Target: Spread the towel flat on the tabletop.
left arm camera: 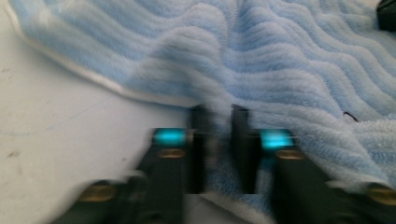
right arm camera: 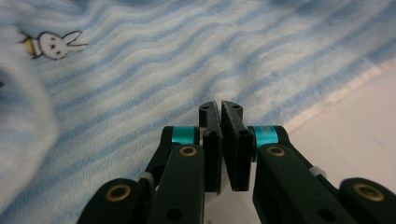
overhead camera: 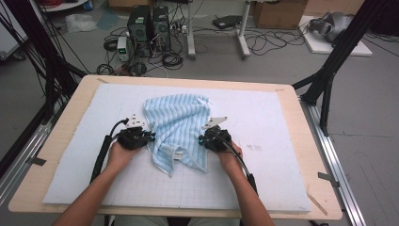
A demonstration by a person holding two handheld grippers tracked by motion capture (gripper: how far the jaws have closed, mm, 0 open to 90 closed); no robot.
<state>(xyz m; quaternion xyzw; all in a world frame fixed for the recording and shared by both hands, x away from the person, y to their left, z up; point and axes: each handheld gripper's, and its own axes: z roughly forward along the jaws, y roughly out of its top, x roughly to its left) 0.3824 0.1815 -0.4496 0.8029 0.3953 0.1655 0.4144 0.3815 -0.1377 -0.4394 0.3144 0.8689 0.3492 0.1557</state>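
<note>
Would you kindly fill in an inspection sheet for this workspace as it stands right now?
Surface: pale gridded mat on a wooden table.
Job's things: blue striped towel, rumpled at the mat's middle; a small rabbit print on it.
Clutter: nothing seen on the mat beyond the towel.
Grippers: left claw has towel cloth pinched between its jaws at the towel's edge; right claw is shut at the opposite edge, whether cloth is caught cannot be told.
Cables: one black cable trails along each forearm; loose cables on the floor.
Surroundings: computer towers, a cardboard box, black frame legs.
</note>
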